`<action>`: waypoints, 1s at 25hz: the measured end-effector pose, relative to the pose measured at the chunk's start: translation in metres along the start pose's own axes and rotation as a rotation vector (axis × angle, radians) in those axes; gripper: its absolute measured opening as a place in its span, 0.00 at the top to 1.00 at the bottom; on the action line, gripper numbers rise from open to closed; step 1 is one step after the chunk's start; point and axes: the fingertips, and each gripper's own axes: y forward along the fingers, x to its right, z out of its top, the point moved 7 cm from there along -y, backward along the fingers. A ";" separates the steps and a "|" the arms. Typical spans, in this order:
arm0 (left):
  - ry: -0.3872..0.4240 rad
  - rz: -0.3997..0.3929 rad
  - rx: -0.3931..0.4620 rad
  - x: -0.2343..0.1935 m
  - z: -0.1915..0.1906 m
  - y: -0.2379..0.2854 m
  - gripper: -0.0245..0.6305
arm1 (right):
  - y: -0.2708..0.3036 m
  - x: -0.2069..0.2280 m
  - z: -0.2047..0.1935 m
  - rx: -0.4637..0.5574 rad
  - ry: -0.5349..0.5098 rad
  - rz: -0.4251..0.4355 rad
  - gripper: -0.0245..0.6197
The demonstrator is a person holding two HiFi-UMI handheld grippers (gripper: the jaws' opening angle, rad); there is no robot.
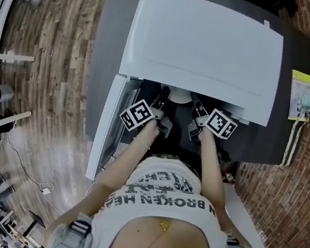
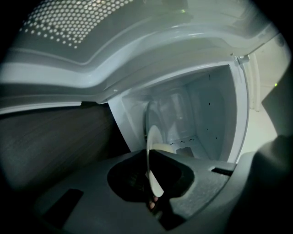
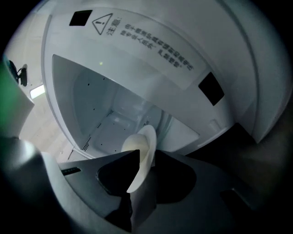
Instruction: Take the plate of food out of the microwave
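microwave (image 1: 208, 47): white, on desk (image 1: 105, 54), door (image 1: 105, 124) swung open
plate (image 3: 145, 153): at microwave's front opening, pale food (image 3: 132, 144) on it
left gripper (image 1: 163, 103): jaws pinching plate rim
right gripper (image 1: 196, 105): jaws pinching plate's opposite rim

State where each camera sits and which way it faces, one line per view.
Head view: on the person's head, facing steeply down on the microwave; forearms, left gripper, right gripper show.
Left gripper view: on that gripper, facing into the cavity; its fingers flank the plate.
Right gripper view: likewise, from the opposite side; its fingers show.
Shared: the plate, cavity.
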 end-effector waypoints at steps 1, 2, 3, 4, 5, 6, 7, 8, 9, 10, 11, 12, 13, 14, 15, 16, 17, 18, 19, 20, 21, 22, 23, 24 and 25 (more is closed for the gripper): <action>0.000 -0.001 0.001 0.000 0.000 0.000 0.92 | 0.001 0.001 0.000 0.004 0.020 0.005 0.81; 0.000 -0.002 0.002 0.000 -0.001 0.000 0.92 | 0.001 0.002 0.000 0.007 0.034 0.008 0.83; 0.001 -0.003 0.002 0.001 -0.001 0.000 0.92 | 0.001 0.003 0.001 0.009 0.038 0.008 0.86; 0.001 -0.004 0.001 0.001 -0.001 0.000 0.92 | 0.002 0.004 0.001 0.008 0.034 0.007 0.88; 0.002 -0.005 0.001 0.000 -0.001 0.000 0.92 | 0.002 0.004 0.001 0.006 0.027 0.007 0.88; 0.002 -0.006 0.001 0.000 -0.001 0.000 0.92 | 0.002 0.004 0.001 0.005 0.023 0.007 0.88; 0.004 -0.008 0.002 0.000 -0.001 -0.001 0.92 | 0.002 0.004 0.001 0.004 0.023 0.008 0.88; 0.005 -0.010 0.002 -0.001 -0.001 -0.001 0.92 | 0.003 0.004 0.001 0.004 0.024 0.007 0.88; 0.007 -0.011 0.002 -0.001 -0.001 -0.001 0.92 | 0.002 0.004 0.001 0.004 0.024 0.005 0.88; 0.008 -0.012 0.001 -0.001 -0.001 -0.001 0.92 | 0.002 0.004 0.001 0.004 0.022 0.003 0.88; 0.008 -0.013 0.001 -0.001 -0.002 -0.001 0.92 | 0.001 0.004 0.001 0.004 0.021 0.001 0.88; 0.008 -0.015 0.001 0.000 -0.002 -0.002 0.92 | 0.001 0.004 0.001 0.004 0.021 0.001 0.88; 0.006 -0.016 0.001 0.000 -0.003 -0.002 0.92 | 0.000 0.003 0.001 0.004 0.020 0.002 0.88; 0.005 -0.019 0.002 0.000 -0.003 -0.003 0.92 | -0.001 0.003 0.001 0.005 0.020 0.003 0.88; 0.004 -0.023 0.002 0.001 -0.003 -0.004 0.92 | -0.001 0.002 0.001 0.007 0.019 0.006 0.88; 0.006 -0.028 0.002 0.002 -0.003 -0.005 0.92 | -0.003 0.001 0.001 0.010 0.018 0.008 0.88; 0.008 -0.032 0.001 0.003 -0.004 -0.005 0.92 | -0.004 0.000 0.001 0.012 0.017 0.009 0.88; 0.011 -0.034 0.001 0.003 -0.004 -0.005 0.92 | -0.005 -0.001 0.001 0.013 0.017 0.009 0.88; 0.013 -0.036 0.000 0.004 -0.004 -0.006 0.92 | -0.006 -0.001 0.001 0.014 0.020 0.009 0.88; 0.015 -0.038 -0.001 0.005 -0.005 -0.007 0.92 | -0.008 -0.001 0.001 0.015 0.023 0.009 0.88; 0.016 -0.040 -0.001 0.005 -0.006 -0.007 0.92 | -0.009 -0.001 0.000 0.017 0.026 0.010 0.88; 0.018 -0.042 -0.002 0.006 -0.007 -0.008 0.92 | -0.010 -0.001 0.000 0.019 0.027 0.012 0.88; 0.020 -0.044 -0.002 0.007 -0.008 -0.009 0.92 | -0.012 -0.002 0.000 0.021 0.027 0.013 0.88; 0.023 -0.046 -0.002 0.008 -0.008 -0.011 0.92 | -0.013 -0.004 0.000 0.021 0.027 0.013 0.88; 0.026 -0.047 -0.003 0.009 -0.008 -0.012 0.92 | -0.014 -0.005 0.000 0.021 0.029 0.012 0.88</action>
